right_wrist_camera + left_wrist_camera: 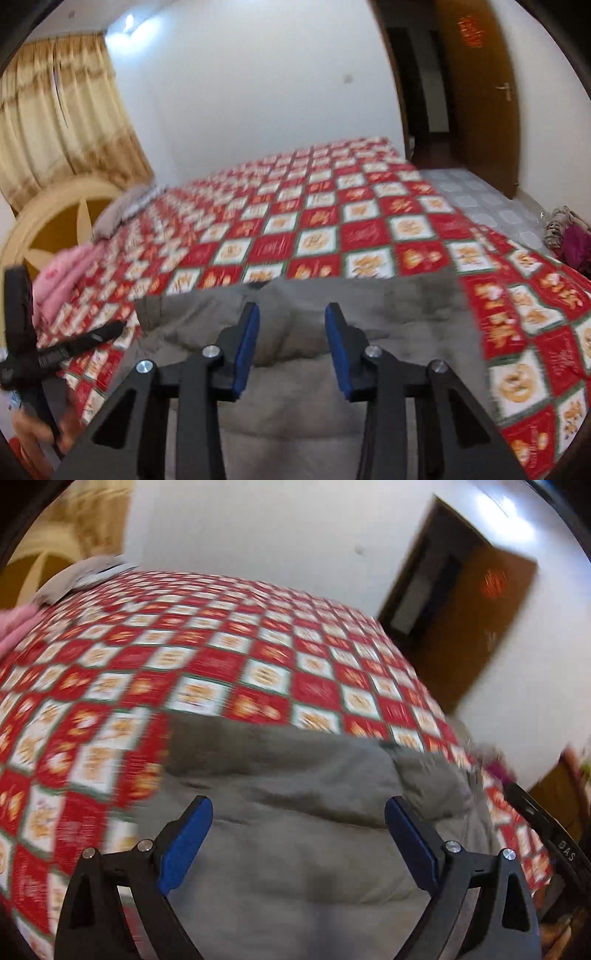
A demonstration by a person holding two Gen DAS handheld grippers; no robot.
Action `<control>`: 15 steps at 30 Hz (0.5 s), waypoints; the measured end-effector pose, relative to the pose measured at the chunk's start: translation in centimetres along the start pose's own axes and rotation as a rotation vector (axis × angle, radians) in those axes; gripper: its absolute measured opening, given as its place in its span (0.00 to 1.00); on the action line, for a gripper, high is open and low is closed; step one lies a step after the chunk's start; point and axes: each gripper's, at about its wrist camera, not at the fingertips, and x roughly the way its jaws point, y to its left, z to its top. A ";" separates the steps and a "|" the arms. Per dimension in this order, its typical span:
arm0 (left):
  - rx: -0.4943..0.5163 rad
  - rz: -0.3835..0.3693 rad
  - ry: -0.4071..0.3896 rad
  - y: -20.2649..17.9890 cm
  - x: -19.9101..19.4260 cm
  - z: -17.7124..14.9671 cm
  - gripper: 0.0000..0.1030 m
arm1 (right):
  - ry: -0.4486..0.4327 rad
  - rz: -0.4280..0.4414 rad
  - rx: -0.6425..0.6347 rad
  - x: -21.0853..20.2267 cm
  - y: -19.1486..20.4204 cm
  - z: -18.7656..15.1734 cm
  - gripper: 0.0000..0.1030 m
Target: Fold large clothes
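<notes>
A grey padded garment (295, 768) lies folded on the near part of a bed covered with a red and white checked spread (221, 657). My left gripper (297, 805) hovers above the garment, its blue pads wide apart, nothing between them. In the right wrist view the same garment (388, 306) lies below my right gripper (292, 310). Its blue pads stand a narrow gap apart and grip nothing; the cloth lies beneath them. The left gripper's black body (26, 350) shows at the left edge, held by a hand (37, 432). Both views are motion-blurred.
Pink clothing (62, 280) lies at the bed's left side, a grey pillow (122, 210) further back by a round headboard (55, 221) and curtain (55, 110). A brown door (476, 92) stands open at the right. A clothes pile (569, 236) lies on the tiled floor.
</notes>
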 end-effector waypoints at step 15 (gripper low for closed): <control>0.015 0.141 -0.047 0.0 10.5 -2.3 0.94 | 0.093 -0.042 0.037 11.6 -2.1 -4.3 0.30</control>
